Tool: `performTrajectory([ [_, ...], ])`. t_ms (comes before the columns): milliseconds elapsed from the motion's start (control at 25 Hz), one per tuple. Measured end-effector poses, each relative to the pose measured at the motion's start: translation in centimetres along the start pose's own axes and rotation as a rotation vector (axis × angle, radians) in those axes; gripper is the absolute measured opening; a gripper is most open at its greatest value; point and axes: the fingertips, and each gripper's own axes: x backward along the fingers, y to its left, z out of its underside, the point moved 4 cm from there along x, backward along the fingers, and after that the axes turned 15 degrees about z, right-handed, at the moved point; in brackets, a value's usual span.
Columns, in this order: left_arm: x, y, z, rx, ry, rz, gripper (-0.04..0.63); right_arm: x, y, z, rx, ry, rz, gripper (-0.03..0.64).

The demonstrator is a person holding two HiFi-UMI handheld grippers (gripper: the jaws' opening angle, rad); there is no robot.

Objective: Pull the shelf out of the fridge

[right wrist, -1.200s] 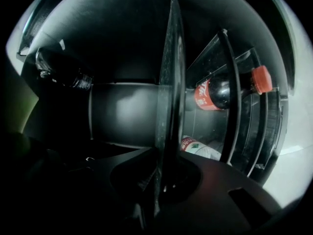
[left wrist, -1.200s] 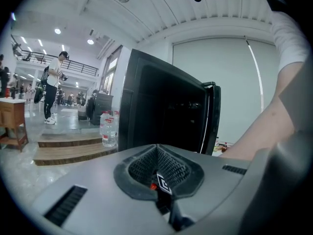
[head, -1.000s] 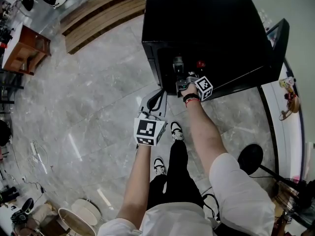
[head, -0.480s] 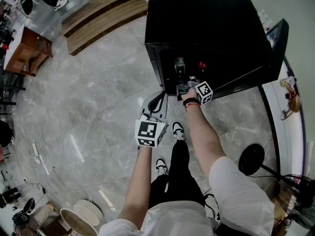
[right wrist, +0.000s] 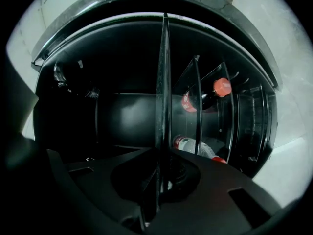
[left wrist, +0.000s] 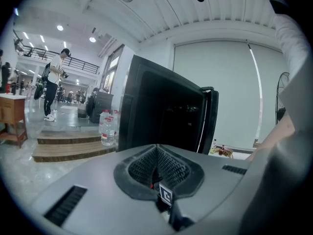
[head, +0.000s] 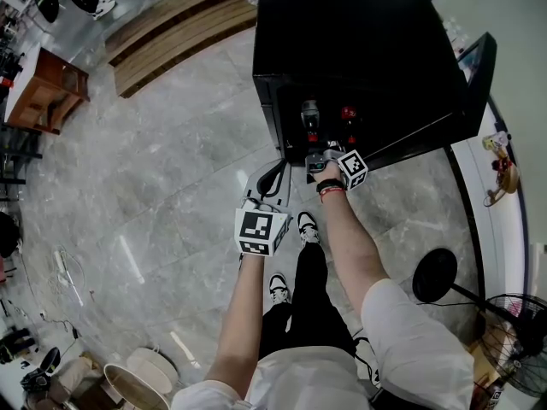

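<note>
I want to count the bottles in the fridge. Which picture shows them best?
Right gripper view: the bottles show close, with red caps. The head view shows them tiny; the left gripper view shows only the fridge from outside.

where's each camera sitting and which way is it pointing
Head view: on the person's head, looking steeply down at the fridge; both arms, legs, left gripper, right gripper show.
Left gripper view: on the left gripper, facing the fridge's side and open door; its shut, empty fingers and a sleeve show.
Right gripper view: on the right gripper, looking into the fridge; its fingers clamp the glass shelf.
Shared: head and right gripper views show the red-capped bottles.
</note>
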Motion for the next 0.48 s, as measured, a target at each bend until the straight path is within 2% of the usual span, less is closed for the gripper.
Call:
performTrajectory([
  [240,0.1,-0.7,0.0,0.020,0.012,0.018,0.017,1.6,-0.4,0.3,-0.006,-0.021,0.012,0.029],
  [480,0.4,-1.3,-0.9,0.007,0.015,0.033,0.017,2.9,-0.4,0.5,0.003,-0.035,0.042,0.032],
])
